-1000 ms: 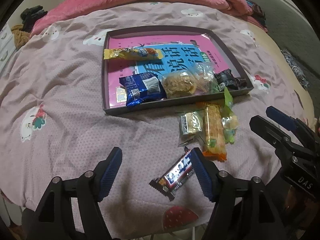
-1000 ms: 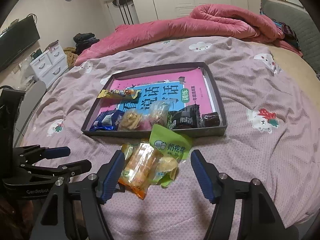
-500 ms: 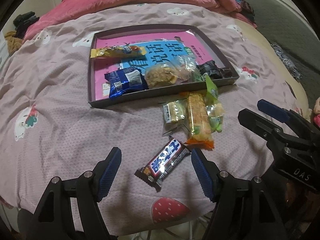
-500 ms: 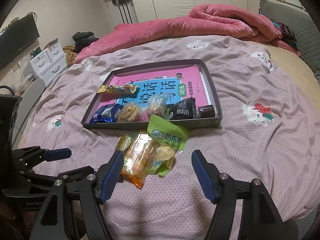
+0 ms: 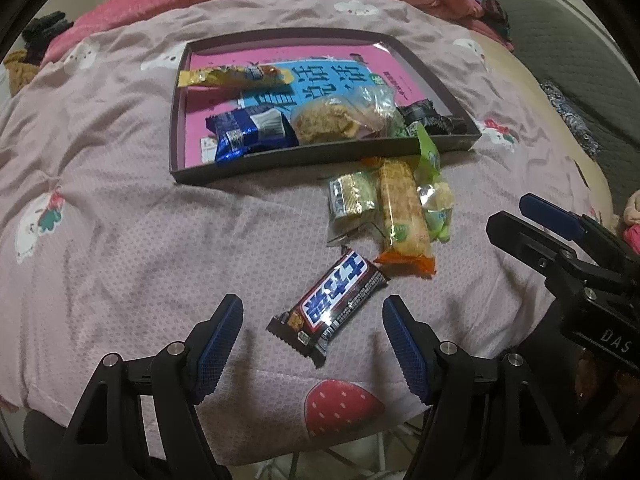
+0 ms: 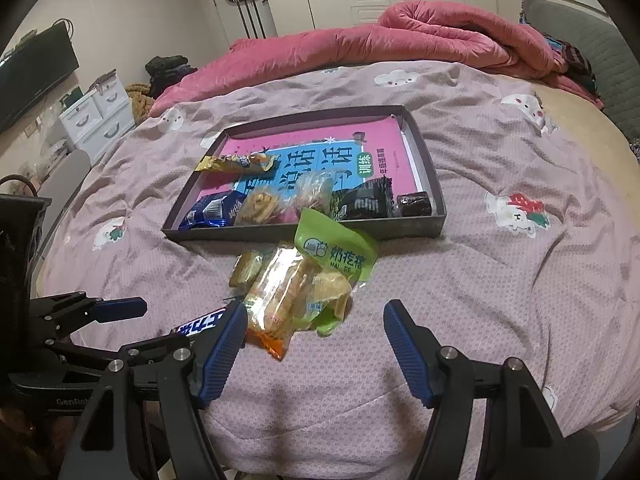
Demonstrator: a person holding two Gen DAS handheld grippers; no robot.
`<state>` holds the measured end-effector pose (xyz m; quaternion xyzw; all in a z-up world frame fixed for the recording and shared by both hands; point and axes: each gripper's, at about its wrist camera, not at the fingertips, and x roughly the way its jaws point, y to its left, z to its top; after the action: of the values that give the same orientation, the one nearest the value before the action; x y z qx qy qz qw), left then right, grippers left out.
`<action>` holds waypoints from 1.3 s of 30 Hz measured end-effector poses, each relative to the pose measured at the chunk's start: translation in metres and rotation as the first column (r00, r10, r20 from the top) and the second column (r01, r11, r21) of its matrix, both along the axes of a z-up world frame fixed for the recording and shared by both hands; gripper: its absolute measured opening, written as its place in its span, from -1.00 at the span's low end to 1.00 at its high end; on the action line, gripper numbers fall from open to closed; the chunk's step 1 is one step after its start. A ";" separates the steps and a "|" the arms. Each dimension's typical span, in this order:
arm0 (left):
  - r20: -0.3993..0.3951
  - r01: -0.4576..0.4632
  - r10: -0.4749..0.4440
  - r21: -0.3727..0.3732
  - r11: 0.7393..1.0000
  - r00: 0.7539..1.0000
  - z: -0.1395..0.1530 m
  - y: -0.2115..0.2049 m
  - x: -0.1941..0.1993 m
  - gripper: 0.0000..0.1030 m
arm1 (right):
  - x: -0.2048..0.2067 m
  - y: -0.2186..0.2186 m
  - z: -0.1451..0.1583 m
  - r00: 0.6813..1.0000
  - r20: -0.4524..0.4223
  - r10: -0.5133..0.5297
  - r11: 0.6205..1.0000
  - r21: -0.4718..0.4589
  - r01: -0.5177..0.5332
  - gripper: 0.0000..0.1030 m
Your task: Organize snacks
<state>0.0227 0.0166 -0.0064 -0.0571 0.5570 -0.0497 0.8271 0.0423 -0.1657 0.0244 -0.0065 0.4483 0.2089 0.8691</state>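
A dark shallow tray (image 5: 320,160) (image 6: 416,226) on the bed holds several snacks on a pink and blue sheet. A brown chocolate bar (image 5: 330,304) (image 6: 200,325) lies on the bedspread between the open fingers of my left gripper (image 5: 312,340). Beyond it lie a small pale packet (image 5: 350,198) (image 6: 246,268), a long orange-ended cracker pack (image 5: 402,216) (image 6: 276,300) and a green bag (image 5: 434,196) (image 6: 336,256). My right gripper (image 6: 314,340) is open and empty, just short of the cracker pack and green bag.
In the tray: a yellow stick pack (image 5: 234,76), a blue packet (image 5: 250,132), clear-wrapped cakes (image 5: 336,120) and dark packets (image 6: 366,200). A pink duvet (image 6: 400,40) is heaped at the back. The bed's front edge is just below the grippers. Drawers (image 6: 96,116) stand left.
My left gripper has shifted so the chocolate bar now sits between its fingers instead of beside the right finger. My right gripper has drawn slightly closer to the cracker pack and green bag.
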 end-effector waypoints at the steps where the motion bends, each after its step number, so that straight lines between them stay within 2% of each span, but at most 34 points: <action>1: -0.001 0.003 -0.003 -0.001 1.000 1.000 -0.001 -0.001 0.000 0.44 | 0.001 0.000 -0.001 1.000 -0.005 -0.003 1.000 -0.001 0.003 0.36; 9: 0.003 0.062 -0.062 -0.006 0.998 0.998 -0.009 -0.015 0.001 0.44 | 0.005 -0.006 -0.010 0.999 -0.027 -0.036 0.999 0.000 0.036 0.36; 19: -0.002 0.117 -0.117 0.036 0.993 0.993 -0.021 -0.031 0.009 0.44 | 0.008 -0.005 -0.017 0.999 -0.027 -0.045 0.999 0.004 0.045 0.36; 39: 0.008 0.169 -0.169 -0.022 0.985 0.986 -0.036 -0.033 0.022 0.44 | 0.018 -0.005 -0.036 0.994 -0.069 -0.082 0.997 -0.002 0.082 0.36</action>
<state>0.0443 -0.0163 -0.0426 -0.0189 0.5565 -0.1263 0.8209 0.0606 -0.1709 -0.0118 0.0196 0.4777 0.1733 0.8610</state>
